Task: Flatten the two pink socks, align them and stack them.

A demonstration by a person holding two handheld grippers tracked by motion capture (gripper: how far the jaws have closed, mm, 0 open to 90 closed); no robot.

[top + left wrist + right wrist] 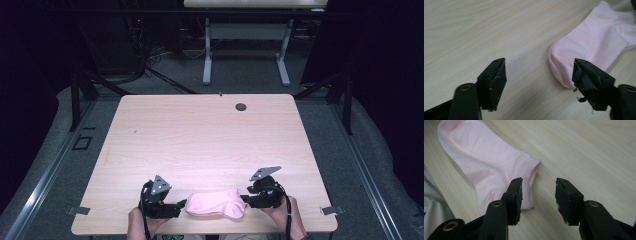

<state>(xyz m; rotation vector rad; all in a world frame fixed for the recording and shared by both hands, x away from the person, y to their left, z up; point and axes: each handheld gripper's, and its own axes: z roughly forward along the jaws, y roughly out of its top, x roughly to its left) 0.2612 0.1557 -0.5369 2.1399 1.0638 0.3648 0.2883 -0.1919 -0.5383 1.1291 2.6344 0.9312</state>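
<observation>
A pale pink ankle sock (215,204) lies flat on the wooden table (200,140), close to its front edge, between my two grippers. My left gripper (183,204) sits just left of the sock, open wide. In the left gripper view the sock's rounded end (596,40) lies by the right jaw of the left gripper (539,63), and bare wood shows between the jaws. My right gripper (244,200) is at the sock's right end, open. In the right gripper view the right gripper (539,182) hovers at the sock's edge (486,162), its left jaw over the fabric.
A round cable hole (241,107) sits near the table's far edge. A second table (245,30) stands behind on grey floor, with black frame struts (80,95) at both sides. White cloth (434,207) shows beyond the table edge in the right gripper view.
</observation>
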